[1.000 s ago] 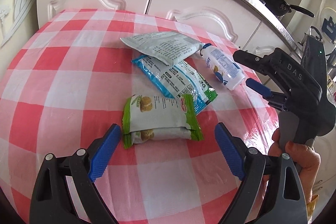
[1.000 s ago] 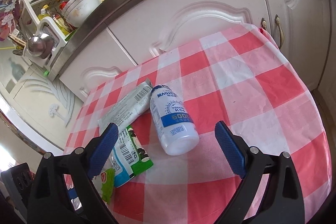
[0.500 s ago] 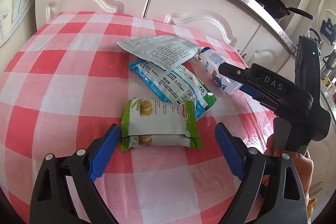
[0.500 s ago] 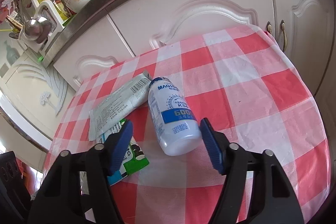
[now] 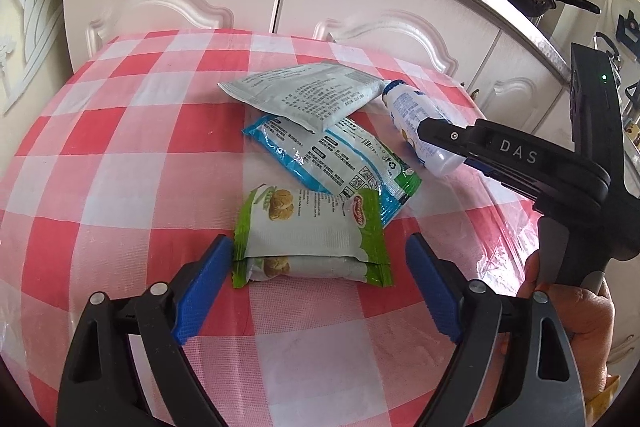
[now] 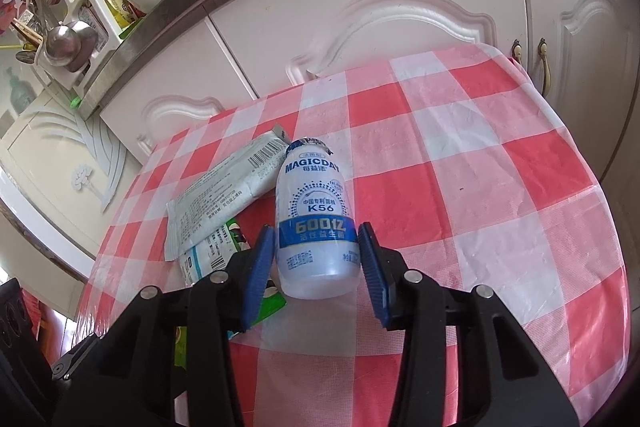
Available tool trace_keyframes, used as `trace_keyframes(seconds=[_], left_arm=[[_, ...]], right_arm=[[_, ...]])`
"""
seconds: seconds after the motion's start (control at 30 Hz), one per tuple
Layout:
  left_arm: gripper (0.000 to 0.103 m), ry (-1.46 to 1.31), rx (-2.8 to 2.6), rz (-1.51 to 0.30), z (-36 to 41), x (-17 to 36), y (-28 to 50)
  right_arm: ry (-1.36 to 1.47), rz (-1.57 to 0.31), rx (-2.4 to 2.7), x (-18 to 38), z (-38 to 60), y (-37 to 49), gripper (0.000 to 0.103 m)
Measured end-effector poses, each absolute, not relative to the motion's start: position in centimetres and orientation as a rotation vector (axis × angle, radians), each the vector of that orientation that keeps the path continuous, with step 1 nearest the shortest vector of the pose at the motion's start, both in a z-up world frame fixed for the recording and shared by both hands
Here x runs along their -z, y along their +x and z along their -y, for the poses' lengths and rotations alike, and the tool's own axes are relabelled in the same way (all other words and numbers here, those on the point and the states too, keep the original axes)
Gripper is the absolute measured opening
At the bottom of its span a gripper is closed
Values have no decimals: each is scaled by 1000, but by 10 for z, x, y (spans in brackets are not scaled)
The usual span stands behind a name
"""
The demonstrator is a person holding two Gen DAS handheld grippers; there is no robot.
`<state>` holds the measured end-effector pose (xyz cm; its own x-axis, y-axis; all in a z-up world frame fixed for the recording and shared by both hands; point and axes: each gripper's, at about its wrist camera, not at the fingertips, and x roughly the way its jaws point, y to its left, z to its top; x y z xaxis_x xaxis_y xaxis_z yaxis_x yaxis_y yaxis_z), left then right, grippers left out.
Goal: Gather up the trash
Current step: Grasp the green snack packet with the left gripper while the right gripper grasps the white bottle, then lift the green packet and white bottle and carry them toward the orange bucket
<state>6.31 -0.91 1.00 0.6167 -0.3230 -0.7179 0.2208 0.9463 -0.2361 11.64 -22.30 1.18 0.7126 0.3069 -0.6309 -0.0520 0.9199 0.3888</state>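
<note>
Checked surface [image 5: 120, 131], nothing collected yet. Your right claw [image 6: 316, 259] has just been closing around the bottle [image 6: 314, 223]; left claw [image 5: 320, 283] wide around the green wrapper [image 5: 308, 231]; two packets remain.

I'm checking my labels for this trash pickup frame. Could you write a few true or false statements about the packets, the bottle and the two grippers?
1. The white bottle lies on its side between the right gripper pads. True; the jaws have just been closing around it.
2. The left gripper is clamped on the grey packet. False: its jaws stand open around the green-edged biscuit packet.
3. The grey packet lies partly on top of the blue packet. True.
4. The checked tablecloth is blue and white. False: it is red and white.
5. The bottle stands upright. False: it lies flat.
</note>
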Motion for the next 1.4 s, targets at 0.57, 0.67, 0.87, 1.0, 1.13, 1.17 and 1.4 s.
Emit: trace_keyframes(seconds=[0.57, 0.67, 0.87, 1.0, 1.13, 1.17, 1.4], left_arm=[[53, -151, 270, -839, -2, -10, 61], [53, -142, 273, -840, -1, -10, 60], [69, -94, 289, -846, 5, -10, 60], [75, -20, 297, -857, 16, -9, 63], [67, -11, 292, -855, 17, -10, 66], [63, -11, 296, -853, 17, -10, 65], [44, -28, 306, -838, 13, -12, 57]], right_arm=[[395, -753, -233, -11, 226, 115, 44], [397, -752, -235, -11, 226, 115, 44], [399, -749, -238, -11, 226, 114, 44], [400, -747, -240, -11, 226, 114, 44], [403, -746, -239, -11, 227, 114, 44], [405, -745, -240, -11, 227, 114, 44], [402, -728, -254, -13, 227, 112, 44]])
